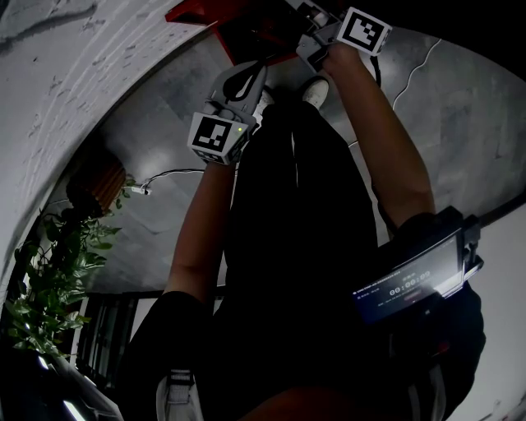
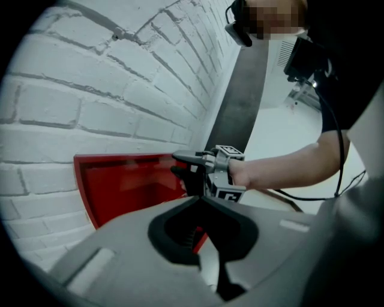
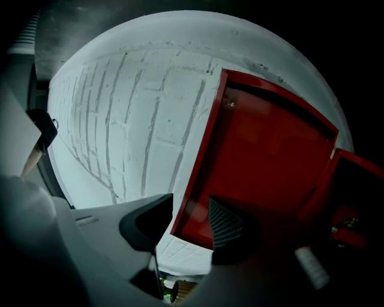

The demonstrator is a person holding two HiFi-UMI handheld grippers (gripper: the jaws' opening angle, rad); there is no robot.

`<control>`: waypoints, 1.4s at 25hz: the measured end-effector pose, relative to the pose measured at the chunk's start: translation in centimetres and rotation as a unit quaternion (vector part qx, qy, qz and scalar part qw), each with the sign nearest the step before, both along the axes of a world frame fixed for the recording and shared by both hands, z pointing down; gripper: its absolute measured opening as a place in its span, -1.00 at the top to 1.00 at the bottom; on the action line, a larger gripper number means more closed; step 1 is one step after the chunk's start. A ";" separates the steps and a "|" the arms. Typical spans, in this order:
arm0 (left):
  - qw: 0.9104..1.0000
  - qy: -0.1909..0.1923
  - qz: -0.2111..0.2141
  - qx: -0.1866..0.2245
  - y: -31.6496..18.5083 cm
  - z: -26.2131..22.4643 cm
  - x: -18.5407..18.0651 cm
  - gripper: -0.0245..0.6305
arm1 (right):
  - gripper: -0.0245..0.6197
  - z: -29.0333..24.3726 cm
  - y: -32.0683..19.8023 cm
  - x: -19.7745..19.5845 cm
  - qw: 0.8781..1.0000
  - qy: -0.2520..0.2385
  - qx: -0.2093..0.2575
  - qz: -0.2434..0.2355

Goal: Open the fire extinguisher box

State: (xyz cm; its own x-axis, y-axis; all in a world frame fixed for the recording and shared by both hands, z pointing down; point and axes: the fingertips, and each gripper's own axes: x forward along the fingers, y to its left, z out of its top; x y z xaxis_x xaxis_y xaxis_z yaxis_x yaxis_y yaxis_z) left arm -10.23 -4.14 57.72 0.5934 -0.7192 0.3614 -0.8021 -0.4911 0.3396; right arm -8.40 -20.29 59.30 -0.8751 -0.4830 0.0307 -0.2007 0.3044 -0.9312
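The fire extinguisher box is red and set in a white brick wall. Its door (image 3: 264,150) stands swung out, and the box's inside (image 3: 354,198) shows dimly at the right. My right gripper (image 3: 191,220) is open, its two pads straddling the door's lower edge without pressing on it. In the left gripper view the right gripper (image 2: 189,168) sits at the door's (image 2: 132,183) free edge. My left gripper (image 2: 201,202) hangs back from the box, shut with nothing in it. From the head view the left gripper (image 1: 246,78) is below the box (image 1: 197,12).
The white brick wall (image 2: 90,90) runs along the left. A potted plant (image 1: 57,271) stands by the wall, with a white cable (image 1: 164,177) on the grey floor near it. The person's shoes (image 1: 316,89) are just below the box. A screen device (image 1: 411,284) hangs at the chest.
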 end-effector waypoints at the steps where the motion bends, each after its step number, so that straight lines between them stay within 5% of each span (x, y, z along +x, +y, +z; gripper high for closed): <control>1: 1.000 0.000 0.000 0.001 0.0 -0.2 -0.1 0.92 | 0.38 -0.3 0.2 -0.1 1.000 0.000 0.002 -0.004; 7: 1.000 0.003 0.002 0.018 0.1 -3.5 -0.3 0.92 | 0.43 -4.1 3.3 -0.3 0.995 0.050 0.063 -0.051; 12: 0.999 0.002 0.000 0.047 0.4 -8.1 0.0 0.92 | 0.51 -9.7 6.5 0.0 0.977 0.090 0.165 -0.105; 17: 0.997 0.006 -0.005 0.072 2.5 -13.7 -1.0 0.92 | 0.57 -16.7 11.1 0.1 0.962 0.103 0.219 -0.126; 24: 0.995 -0.001 0.013 0.102 5.4 -22.4 -0.5 0.92 | 0.86 -26.2 16.8 1.1 0.919 0.149 0.335 -0.145; 35: 0.989 -0.006 0.032 0.144 10.5 -32.1 0.2 0.92 | 0.89 -35.9 24.3 2.5 0.881 0.157 0.417 -0.157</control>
